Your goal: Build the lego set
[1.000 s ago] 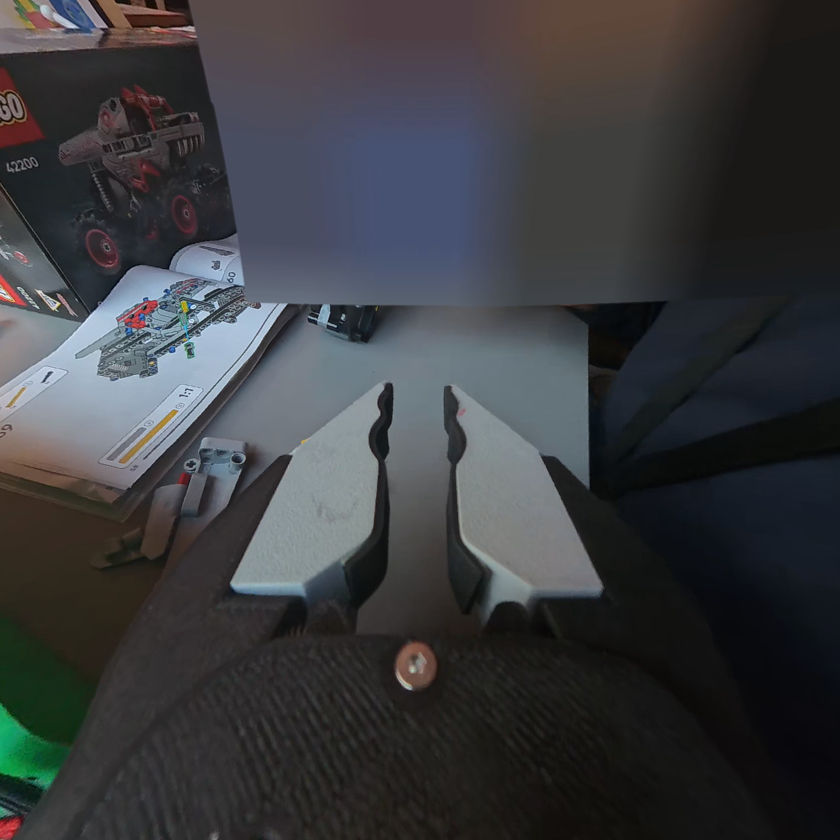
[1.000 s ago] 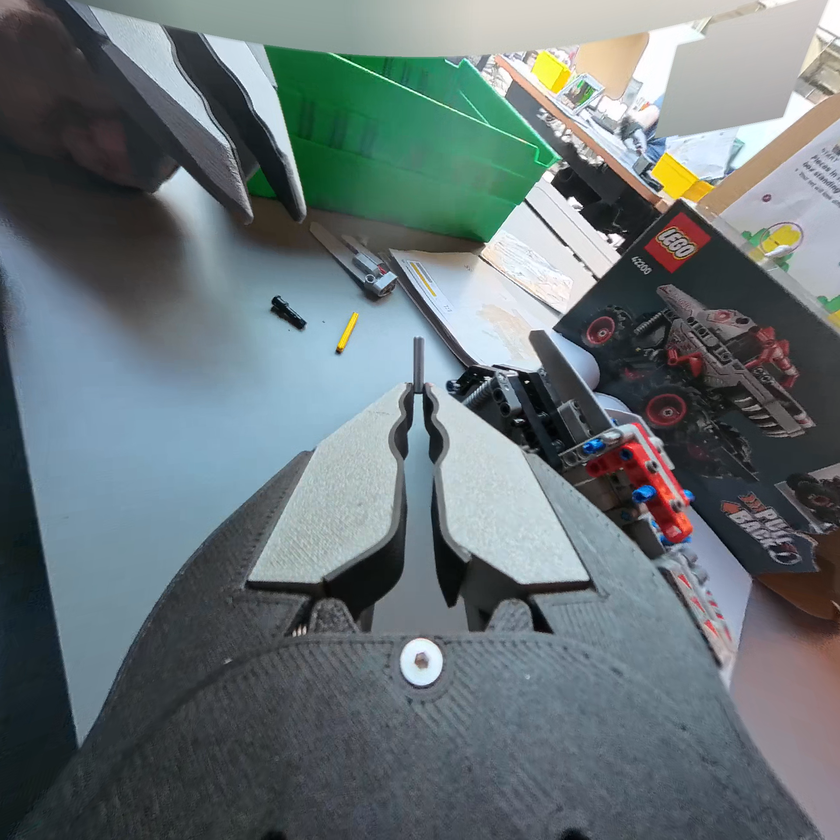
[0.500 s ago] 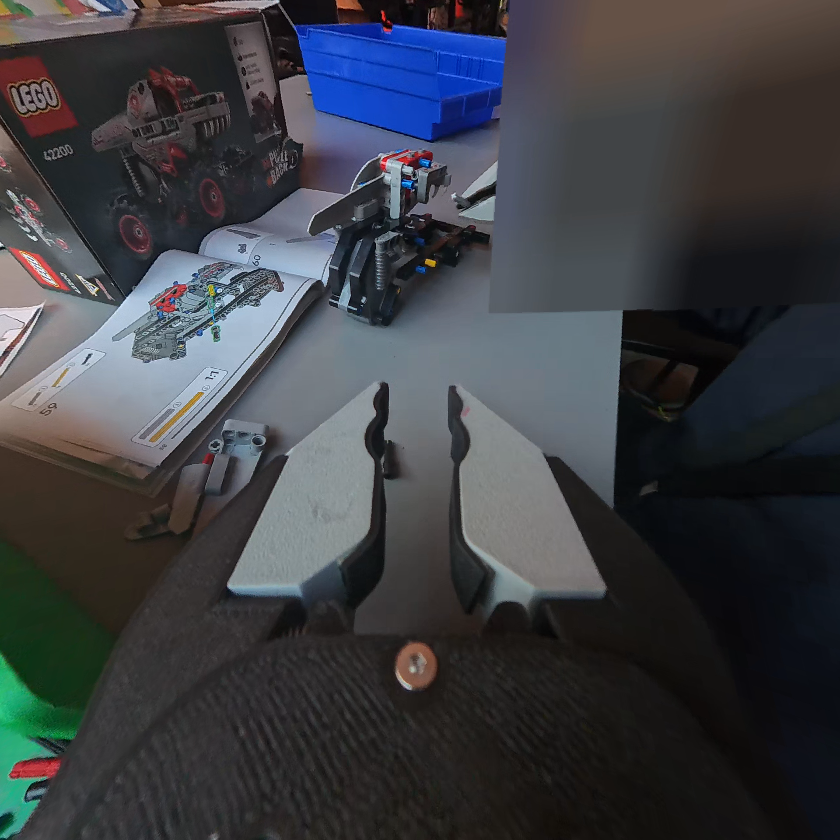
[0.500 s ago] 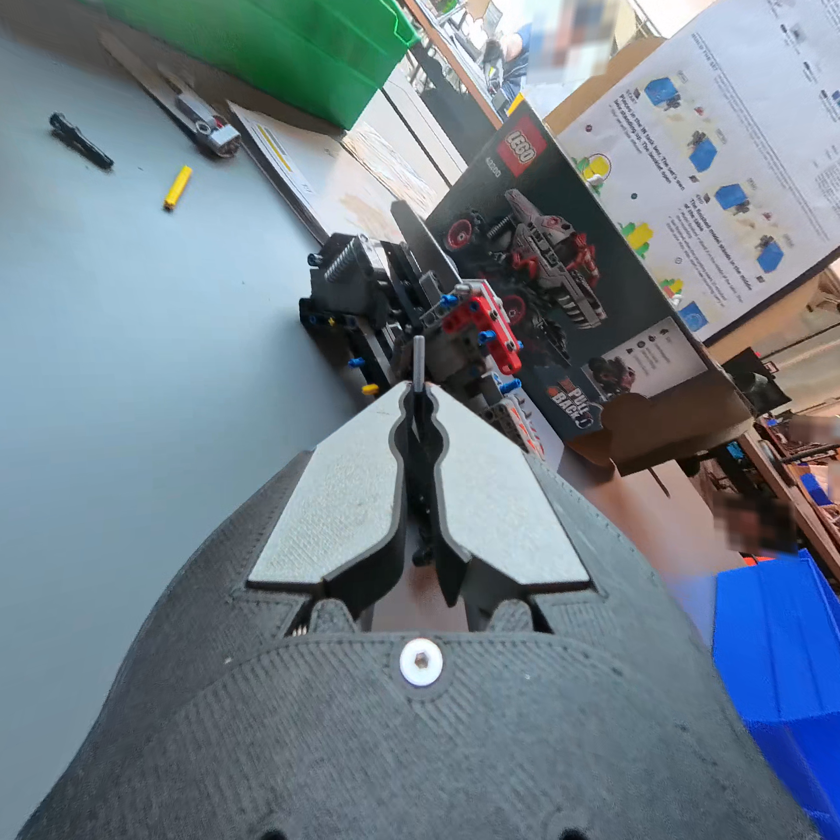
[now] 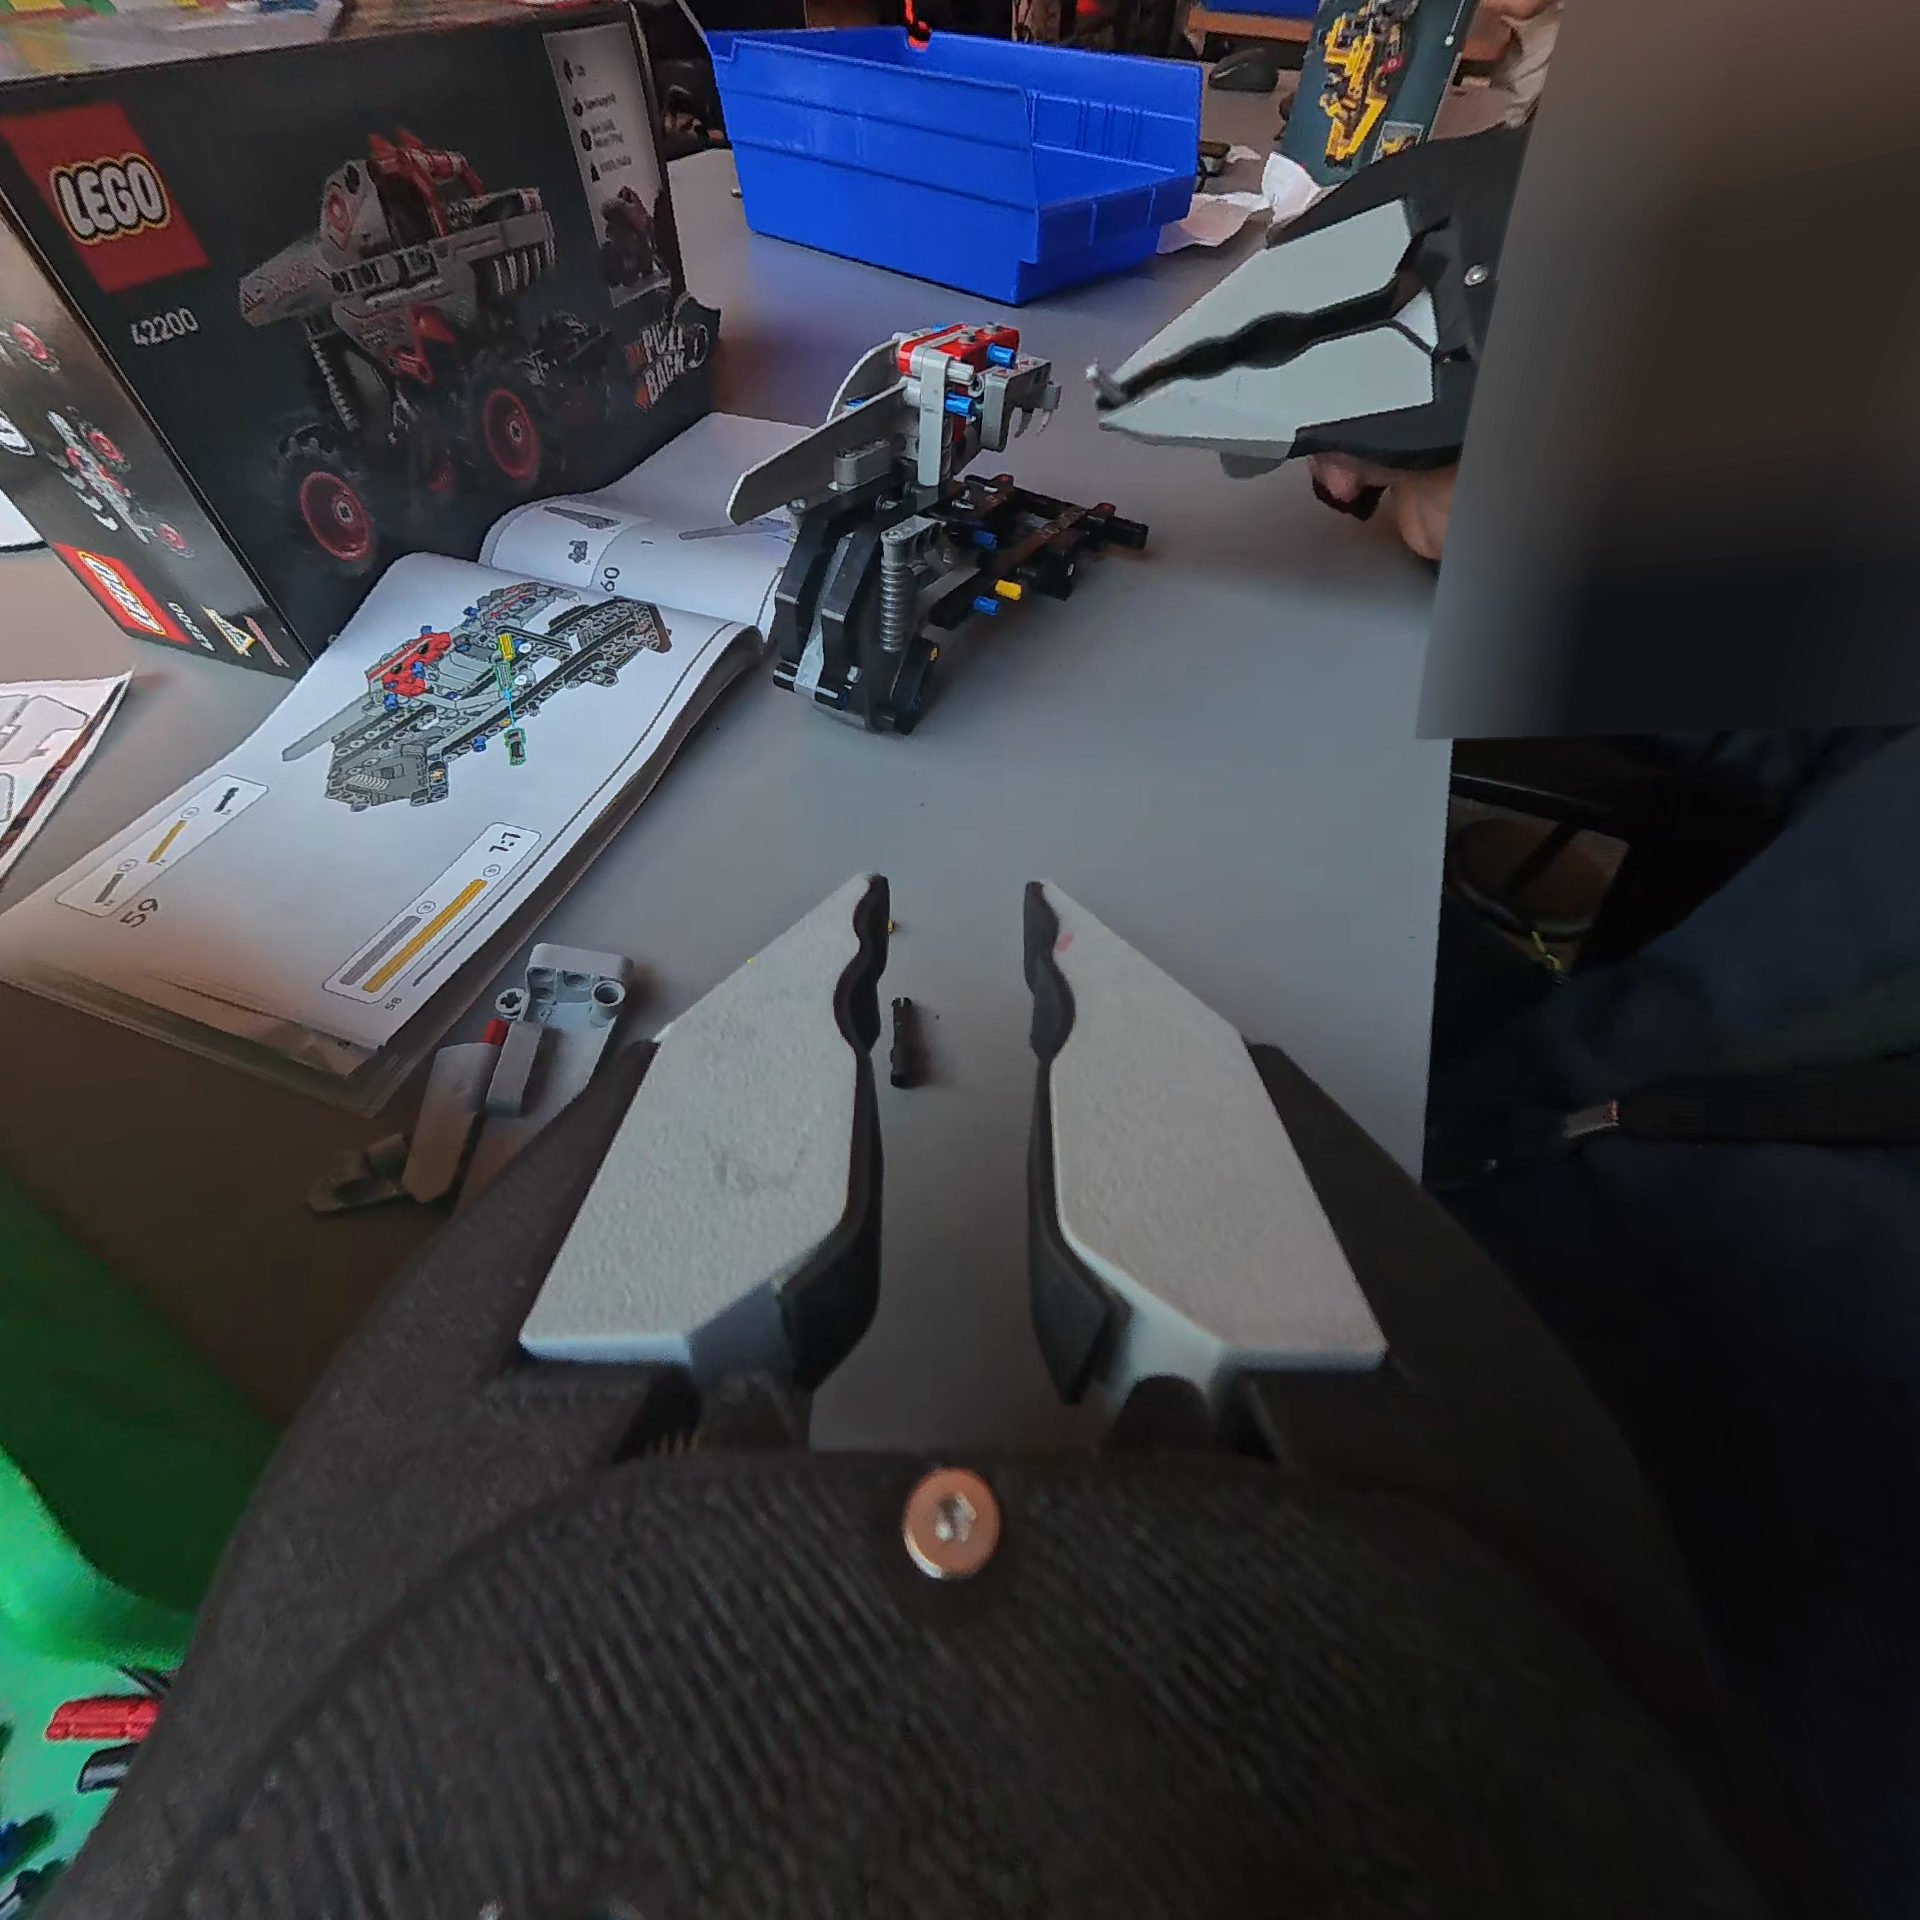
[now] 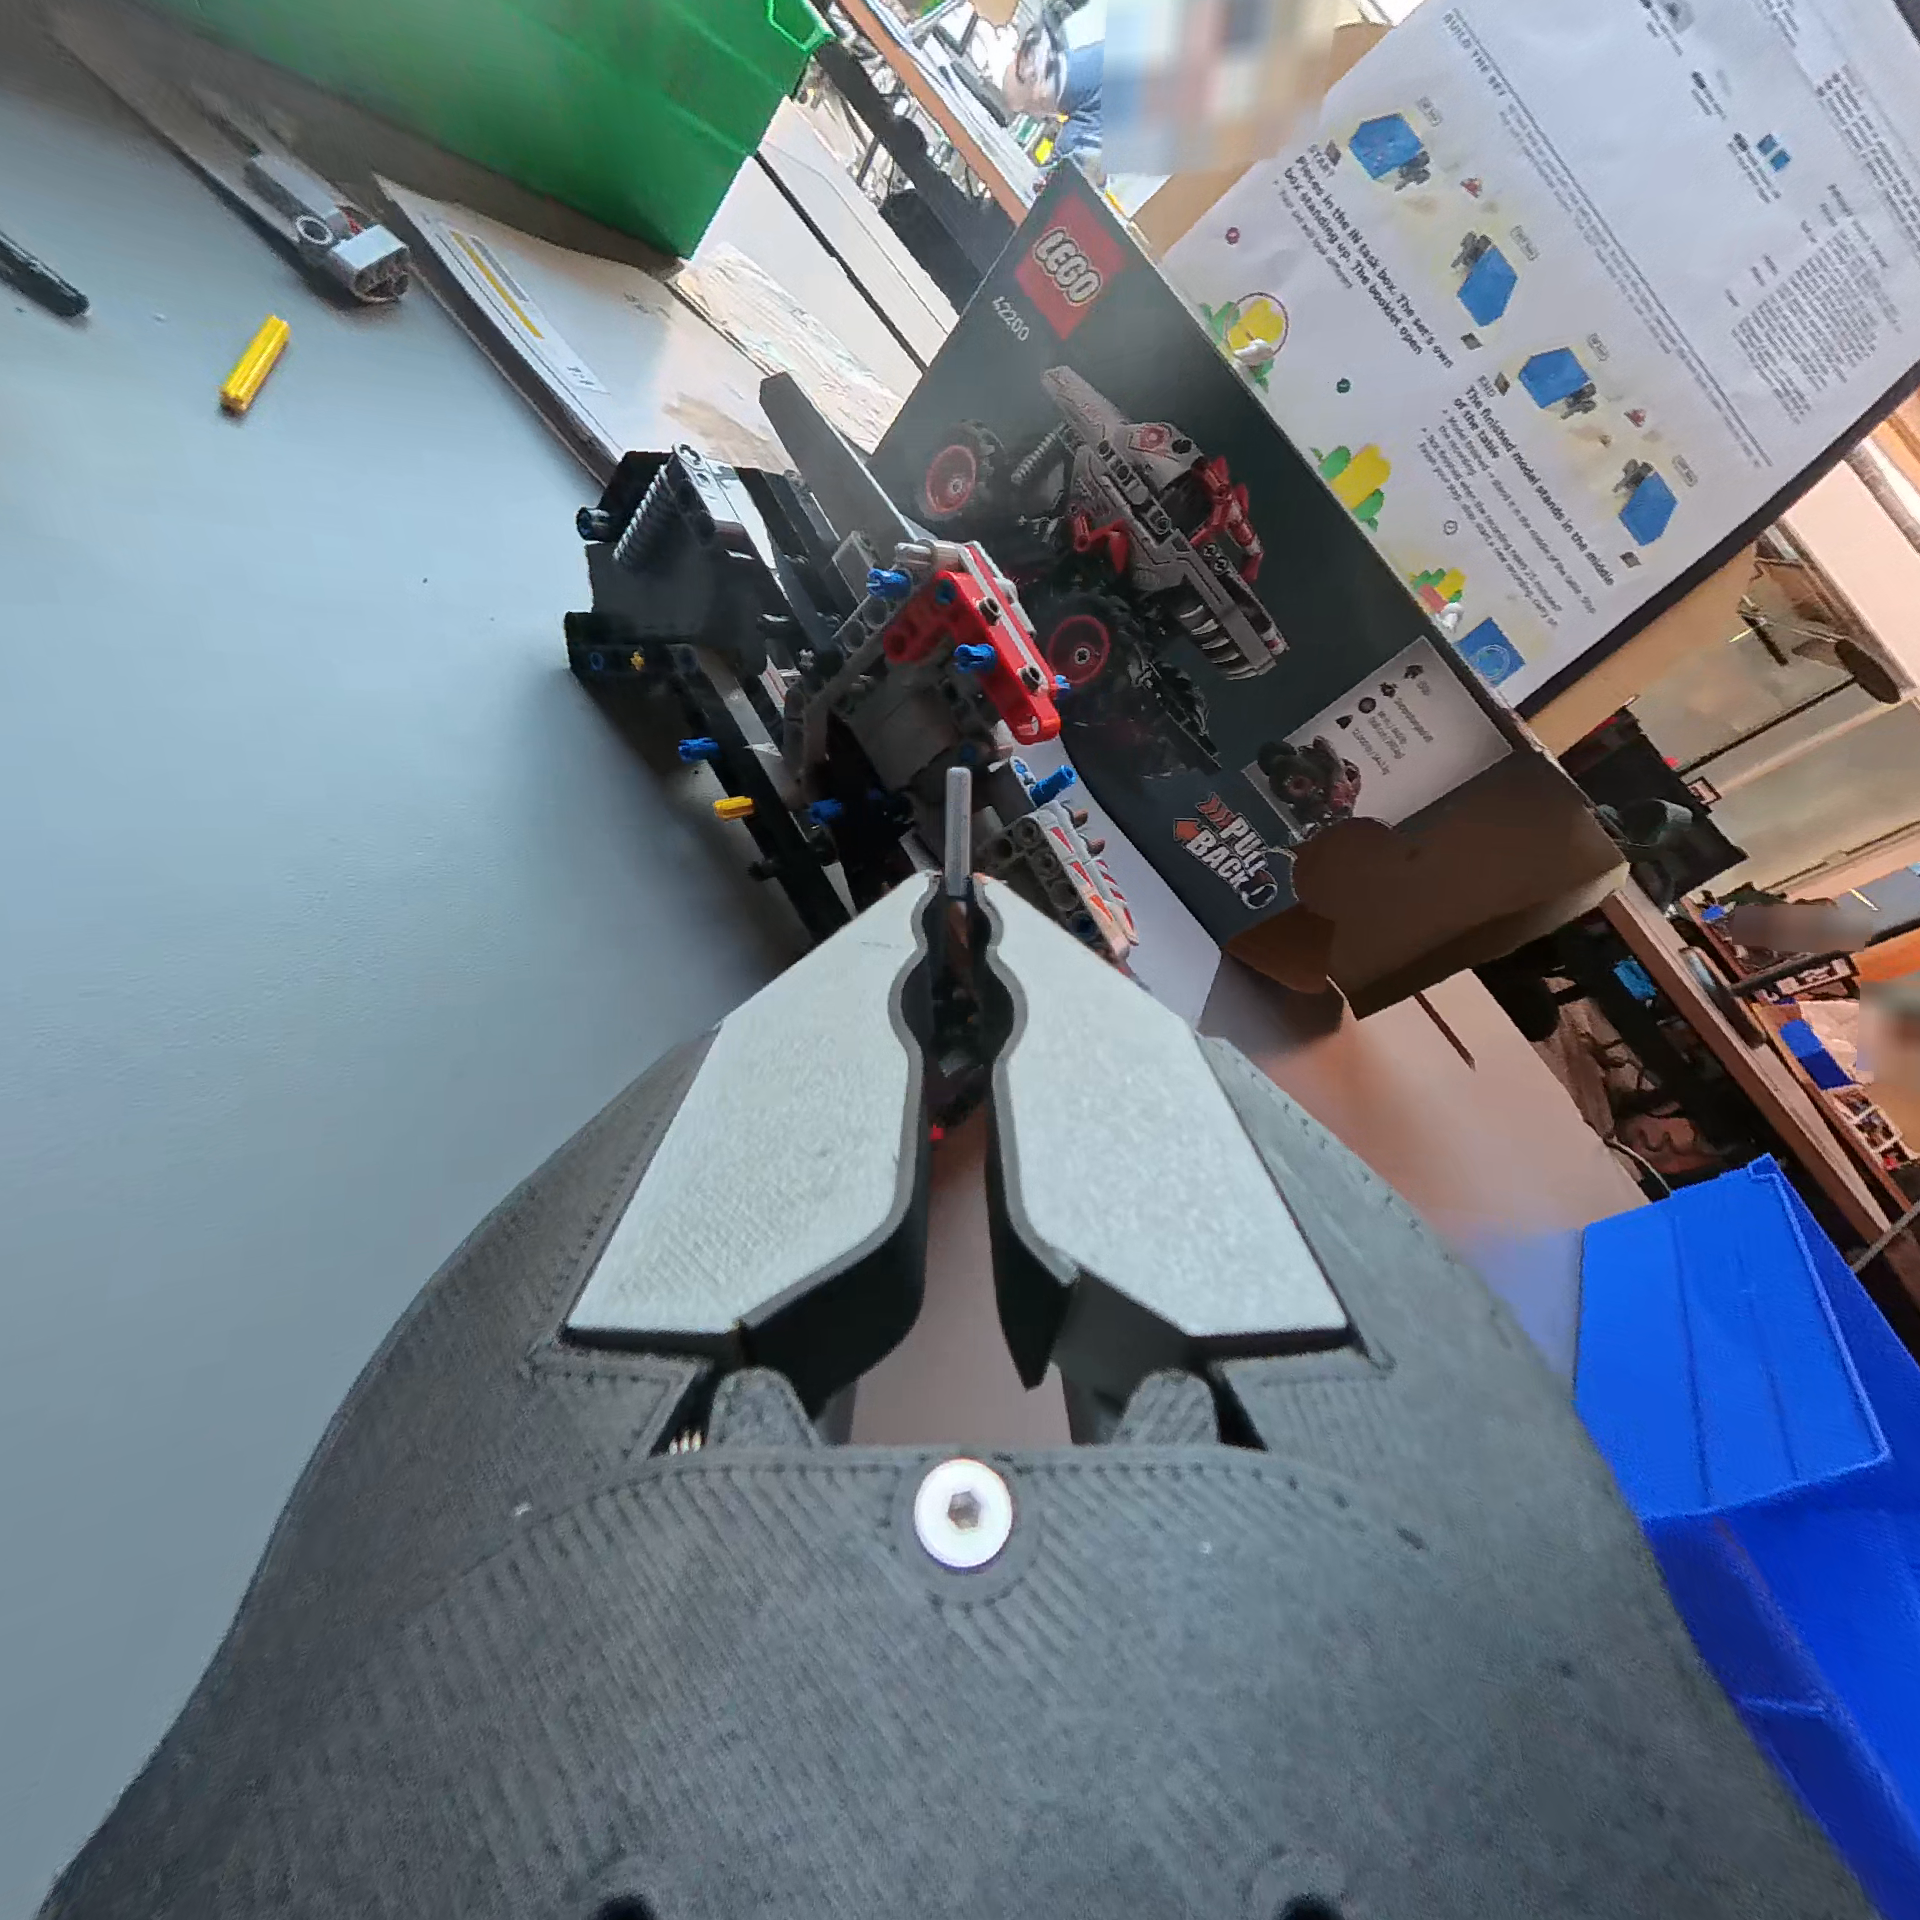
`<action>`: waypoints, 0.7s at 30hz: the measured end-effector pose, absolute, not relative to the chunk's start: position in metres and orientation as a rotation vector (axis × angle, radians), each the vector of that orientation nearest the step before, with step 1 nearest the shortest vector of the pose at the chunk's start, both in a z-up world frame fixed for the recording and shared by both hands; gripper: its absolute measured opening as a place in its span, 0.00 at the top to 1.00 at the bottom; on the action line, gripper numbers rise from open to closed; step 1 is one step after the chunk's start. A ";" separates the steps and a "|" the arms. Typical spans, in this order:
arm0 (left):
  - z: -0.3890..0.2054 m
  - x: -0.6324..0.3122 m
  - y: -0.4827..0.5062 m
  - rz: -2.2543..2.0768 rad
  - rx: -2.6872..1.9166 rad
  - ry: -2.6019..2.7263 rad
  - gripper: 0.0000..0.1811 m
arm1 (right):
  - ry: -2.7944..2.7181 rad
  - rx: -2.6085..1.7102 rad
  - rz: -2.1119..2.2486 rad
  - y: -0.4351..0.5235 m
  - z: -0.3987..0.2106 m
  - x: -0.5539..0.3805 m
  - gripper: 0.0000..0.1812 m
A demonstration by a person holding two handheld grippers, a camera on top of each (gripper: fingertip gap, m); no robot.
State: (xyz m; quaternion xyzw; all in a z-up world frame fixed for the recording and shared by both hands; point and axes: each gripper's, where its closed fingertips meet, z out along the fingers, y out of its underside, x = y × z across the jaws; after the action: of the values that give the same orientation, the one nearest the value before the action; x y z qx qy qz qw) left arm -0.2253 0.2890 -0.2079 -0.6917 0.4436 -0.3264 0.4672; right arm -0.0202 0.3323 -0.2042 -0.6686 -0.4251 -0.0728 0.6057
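Note:
A half-built truck model [image 5: 925, 530] in black, grey and red stands on the grey table [image 5: 1143, 790], beside the open instruction booklet [image 5: 416, 790]. It also shows in the right wrist view [image 6: 831, 686]. My left gripper [image 5: 956, 914] is open and empty, low over the table, with a small black pin [image 5: 904, 1042] lying between its fingers. My right gripper [image 6: 958, 894] is shut on a thin grey axle [image 6: 957, 821] that sticks out of its tips toward the model. It shows in the left wrist view [image 5: 1117, 400], just right of the model's top.
The set's box [image 5: 343, 301] stands behind the booklet. A blue bin [image 5: 966, 156] sits at the back, a green bin [image 6: 540, 83] beyond the booklet. Grey loose parts [image 5: 520, 1049] lie by the booklet. A yellow axle [image 6: 254, 364] lies on the table. The table edge [image 5: 1439, 935] is right. About 20 cm separates my left fingertips from my right.
My right gripper swung from the table's middle to the model, carrying the axle. My left gripper's view shifted so the model and black pin came into sight.

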 end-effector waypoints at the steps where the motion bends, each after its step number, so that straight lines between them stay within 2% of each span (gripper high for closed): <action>1: -0.208 -0.225 0.289 -0.799 -1.695 1.086 0.87 | -0.995 -1.551 -0.166 0.332 -0.206 -0.021 1.00; 21: -0.207 -0.226 0.289 -0.747 -1.675 1.090 0.87 | -1.050 -1.559 -0.192 0.331 -0.215 -0.028 1.00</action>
State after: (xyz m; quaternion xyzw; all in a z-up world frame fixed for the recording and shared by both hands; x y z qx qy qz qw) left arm -0.2260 0.2889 -0.2069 -0.6873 0.4476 -0.3066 0.4830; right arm -0.0278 0.3312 -0.2148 -0.6685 -0.4502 -0.0823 0.5862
